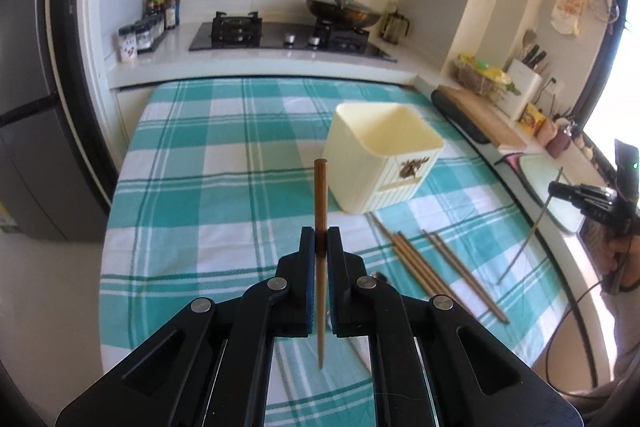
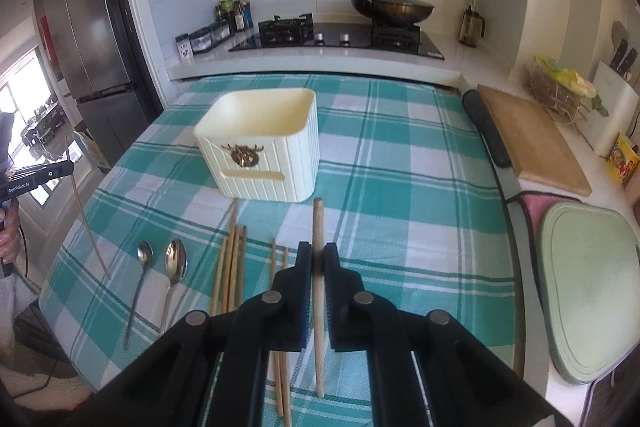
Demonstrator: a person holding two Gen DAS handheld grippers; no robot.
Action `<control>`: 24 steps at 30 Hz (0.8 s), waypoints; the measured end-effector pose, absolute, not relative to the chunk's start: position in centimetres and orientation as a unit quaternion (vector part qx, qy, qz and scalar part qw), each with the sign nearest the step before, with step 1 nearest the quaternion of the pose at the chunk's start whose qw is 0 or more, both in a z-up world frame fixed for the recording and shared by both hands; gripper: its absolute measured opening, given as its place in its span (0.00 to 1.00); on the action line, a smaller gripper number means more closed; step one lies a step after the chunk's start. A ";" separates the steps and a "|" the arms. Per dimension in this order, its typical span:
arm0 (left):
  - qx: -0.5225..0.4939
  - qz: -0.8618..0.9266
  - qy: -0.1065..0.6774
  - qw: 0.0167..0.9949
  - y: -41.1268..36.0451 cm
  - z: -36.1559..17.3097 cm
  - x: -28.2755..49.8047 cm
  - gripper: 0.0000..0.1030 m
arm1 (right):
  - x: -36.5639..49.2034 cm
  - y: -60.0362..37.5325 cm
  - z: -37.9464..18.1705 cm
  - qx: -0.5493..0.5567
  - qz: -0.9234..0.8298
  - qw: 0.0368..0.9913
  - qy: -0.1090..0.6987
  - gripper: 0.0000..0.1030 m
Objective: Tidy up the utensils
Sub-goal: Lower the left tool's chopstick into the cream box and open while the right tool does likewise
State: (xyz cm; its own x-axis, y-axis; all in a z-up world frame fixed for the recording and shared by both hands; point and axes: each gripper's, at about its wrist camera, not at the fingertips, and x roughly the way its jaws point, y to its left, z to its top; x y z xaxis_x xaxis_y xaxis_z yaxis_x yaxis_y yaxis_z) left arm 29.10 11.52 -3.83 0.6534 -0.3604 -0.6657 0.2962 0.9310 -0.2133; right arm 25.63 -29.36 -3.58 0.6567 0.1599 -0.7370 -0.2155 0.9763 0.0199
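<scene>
My left gripper is shut on a brown wooden chopstick, held upright above the checked tablecloth. My right gripper is shut on another wooden chopstick, also off the cloth. A cream ribbed utensil container stands open-topped ahead of both; it shows too in the left wrist view. Several loose chopsticks and two metal spoons lie on the cloth in front of it. The right gripper shows at the left view's right edge, the left gripper at the right view's left edge.
A wooden cutting board and a pale green board lie on the counter to the right. A gas hob with a lidded wok and bottles stands behind the table. A dark fridge is at left.
</scene>
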 end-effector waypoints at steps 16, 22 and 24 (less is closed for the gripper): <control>-0.076 -0.215 0.188 0.955 4.5 11.1 37.2 0.04 | 33.3 -23.9 11.2 -0.039 0.111 0.969 0.216 0.06; -0.065 -0.197 0.202 0.957 0.2 7.4 41.9 0.04 | 37.6 -21.1 10.3 -0.038 0.133 0.973 0.186 0.06; -0.063 -0.192 0.232 0.951 -0.9 5.0 43.5 0.04 | 39.2 -20.5 8.0 -0.032 0.137 0.967 0.210 0.06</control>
